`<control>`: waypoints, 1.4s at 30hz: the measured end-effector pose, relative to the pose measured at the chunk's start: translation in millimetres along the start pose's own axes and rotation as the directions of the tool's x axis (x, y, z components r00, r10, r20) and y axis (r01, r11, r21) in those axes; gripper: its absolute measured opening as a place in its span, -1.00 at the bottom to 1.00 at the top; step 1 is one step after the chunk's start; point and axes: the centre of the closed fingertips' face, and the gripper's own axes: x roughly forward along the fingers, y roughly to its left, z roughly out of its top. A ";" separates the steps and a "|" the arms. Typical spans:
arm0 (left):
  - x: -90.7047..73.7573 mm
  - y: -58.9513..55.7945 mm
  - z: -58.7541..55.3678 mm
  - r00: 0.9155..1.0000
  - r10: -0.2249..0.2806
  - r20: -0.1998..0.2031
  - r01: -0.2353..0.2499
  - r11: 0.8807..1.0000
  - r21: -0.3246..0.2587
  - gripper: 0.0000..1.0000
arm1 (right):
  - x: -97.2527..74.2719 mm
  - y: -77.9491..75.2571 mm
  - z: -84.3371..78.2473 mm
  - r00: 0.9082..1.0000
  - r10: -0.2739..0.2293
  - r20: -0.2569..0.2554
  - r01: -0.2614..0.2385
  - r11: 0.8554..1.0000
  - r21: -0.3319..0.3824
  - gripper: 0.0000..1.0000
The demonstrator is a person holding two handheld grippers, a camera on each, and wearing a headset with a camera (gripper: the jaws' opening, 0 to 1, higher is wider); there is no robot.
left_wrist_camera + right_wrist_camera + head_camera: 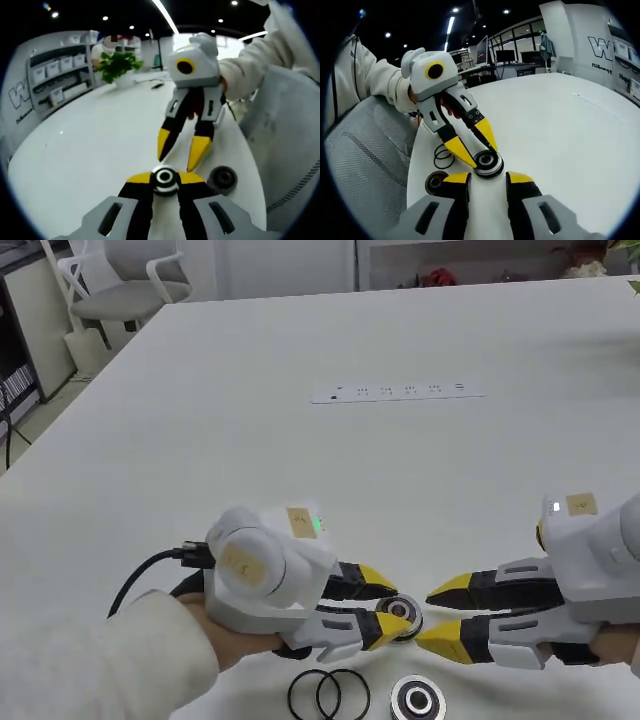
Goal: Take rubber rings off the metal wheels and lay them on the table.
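The left hand-held gripper [385, 605] is pressed shut on a metal wheel [402, 613], one yellow tip on each side of the rim. The wheel lies flat on the white tabletop [300, 460], face up, so its axle stands upright and the rim runs level all round. In the right gripper view that rim looks dark, and I judge the rubber is not yet off this wheel.

The right hand-held gripper [440, 612] is spread and holds nothing. It points straight at the wheel from the side opposite the left one, its tips just beside the rim but not touching. The two grippers face each other nose to nose along one line, with the wheel between them. The right one is the free one, so the peel probably falls to it. It would have to close on the rim's near edge and lift.

Two loose rubber rings [328, 693] lie overlapping on the tabletop toward the person, near the left gripper. A second wheel [417, 700] lies flat just beside them, apart from both grippers.
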 end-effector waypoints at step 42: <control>-0.3 0.4 -2.1 1.000 0.010 0.015 -0.010 0.999 -0.033 -0.72 | 5.7 -1.0 -6.7 0.999 -0.001 -0.049 -0.001 0.999 -0.032 -0.94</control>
